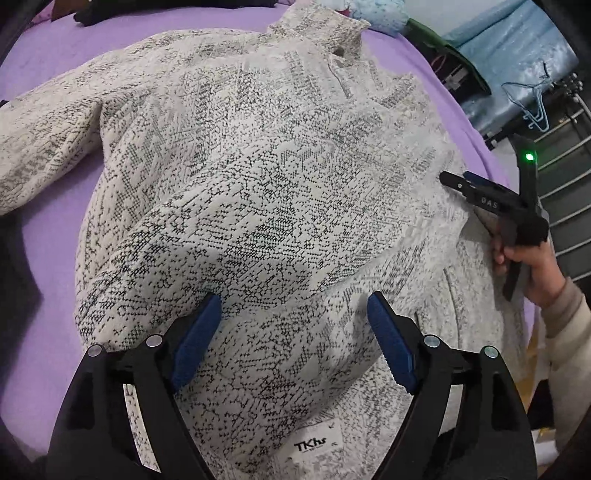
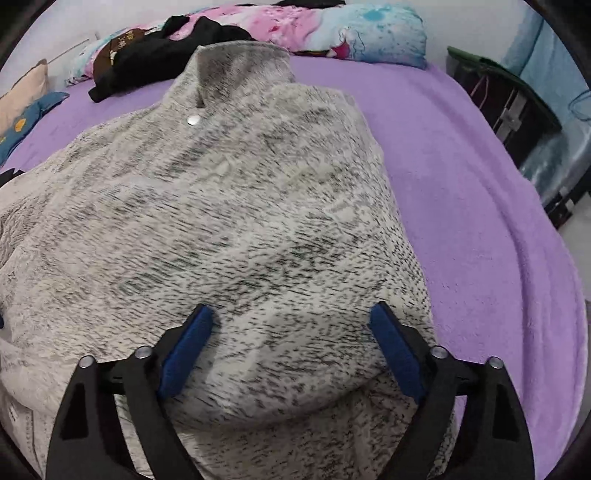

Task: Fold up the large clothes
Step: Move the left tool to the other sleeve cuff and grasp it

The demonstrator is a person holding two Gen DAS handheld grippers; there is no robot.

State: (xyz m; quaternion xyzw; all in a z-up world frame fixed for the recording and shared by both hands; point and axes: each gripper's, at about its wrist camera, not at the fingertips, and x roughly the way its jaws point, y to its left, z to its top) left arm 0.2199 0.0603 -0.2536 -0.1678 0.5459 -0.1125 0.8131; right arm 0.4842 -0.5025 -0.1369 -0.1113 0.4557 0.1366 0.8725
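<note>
A large cream sweater with black speckled pattern (image 1: 258,177) lies on a purple bedspread (image 1: 55,48), collar at the far end. One sleeve is folded across its front; the other sleeve (image 1: 40,147) stretches out to the left. My left gripper (image 1: 291,314) is open, hovering over the folded sleeve near the hem, holding nothing. The right gripper (image 1: 458,184) shows at the sweater's right edge. In the right wrist view my right gripper (image 2: 291,321) is open above the sweater (image 2: 221,221), empty. A white brand label (image 1: 314,446) shows at the hem.
Black clothes (image 2: 147,55) and a pink and blue pillow (image 2: 351,33) lie at the bed's far end. A dark rack (image 2: 506,107) stands right of the bed. Wire hangers (image 1: 532,103) hang beyond the bed's right edge. The purple bedspread (image 2: 461,184) lies right of the sweater.
</note>
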